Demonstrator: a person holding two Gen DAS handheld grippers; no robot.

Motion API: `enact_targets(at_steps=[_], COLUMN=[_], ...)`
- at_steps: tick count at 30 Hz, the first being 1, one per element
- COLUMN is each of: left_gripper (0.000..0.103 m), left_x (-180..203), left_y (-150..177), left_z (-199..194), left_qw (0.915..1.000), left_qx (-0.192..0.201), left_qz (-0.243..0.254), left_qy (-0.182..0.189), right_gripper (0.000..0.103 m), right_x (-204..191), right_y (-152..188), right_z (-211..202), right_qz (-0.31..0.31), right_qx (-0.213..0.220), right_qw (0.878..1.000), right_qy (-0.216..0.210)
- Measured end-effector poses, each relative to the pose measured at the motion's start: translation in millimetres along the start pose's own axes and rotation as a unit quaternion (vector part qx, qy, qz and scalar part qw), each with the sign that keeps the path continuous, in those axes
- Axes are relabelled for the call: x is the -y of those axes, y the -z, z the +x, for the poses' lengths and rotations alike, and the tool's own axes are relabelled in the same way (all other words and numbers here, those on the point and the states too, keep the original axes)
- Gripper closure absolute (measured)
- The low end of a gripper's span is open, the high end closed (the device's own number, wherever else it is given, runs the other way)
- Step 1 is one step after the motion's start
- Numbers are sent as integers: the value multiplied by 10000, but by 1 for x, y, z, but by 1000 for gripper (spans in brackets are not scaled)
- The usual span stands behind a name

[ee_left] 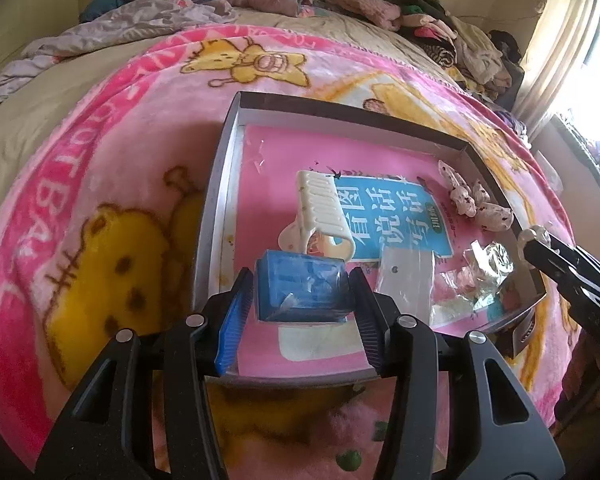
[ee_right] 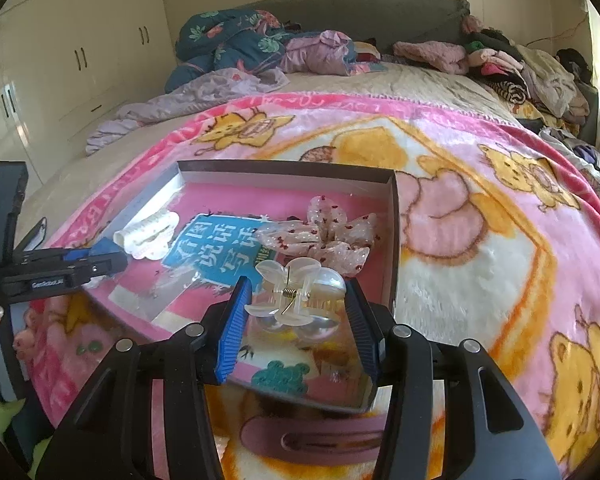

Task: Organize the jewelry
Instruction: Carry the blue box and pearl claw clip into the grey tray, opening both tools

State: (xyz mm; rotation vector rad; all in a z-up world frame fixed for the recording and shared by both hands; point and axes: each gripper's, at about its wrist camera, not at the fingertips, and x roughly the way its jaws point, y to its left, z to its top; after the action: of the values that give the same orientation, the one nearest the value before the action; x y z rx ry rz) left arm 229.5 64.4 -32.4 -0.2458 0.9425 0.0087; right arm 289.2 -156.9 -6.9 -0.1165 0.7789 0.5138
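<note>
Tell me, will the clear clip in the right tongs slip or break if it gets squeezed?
The clear clip looks like smooth, glossy plastic, so it may slip, though the ribbed blue pads probably help. Its thin petal-shaped wings seem stiff and could snap under hard squeezing. Its metal spring suggests that pressing the wings may open it.

A bed [ee_right: 400,80] carries a pink blanket [ee_right: 480,220], clothes [ee_right: 500,60], and a tray [ee_right: 394,240].
</note>
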Motion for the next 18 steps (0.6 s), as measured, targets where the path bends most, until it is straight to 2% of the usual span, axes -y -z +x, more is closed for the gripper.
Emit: enact_targets(at_steps=[18], left_gripper=[62], left_x=[6], left_y=[-3], left_z=[12], left_qw=[9997], left_qx=[2], left_qz=[219], left_qy=[-99], right_gripper=[57], right_x=[10], right_y=[-20], right_z=[54], right_qz=[102], right_qx=[-366], right_qw=[9992], right_qy=[157])
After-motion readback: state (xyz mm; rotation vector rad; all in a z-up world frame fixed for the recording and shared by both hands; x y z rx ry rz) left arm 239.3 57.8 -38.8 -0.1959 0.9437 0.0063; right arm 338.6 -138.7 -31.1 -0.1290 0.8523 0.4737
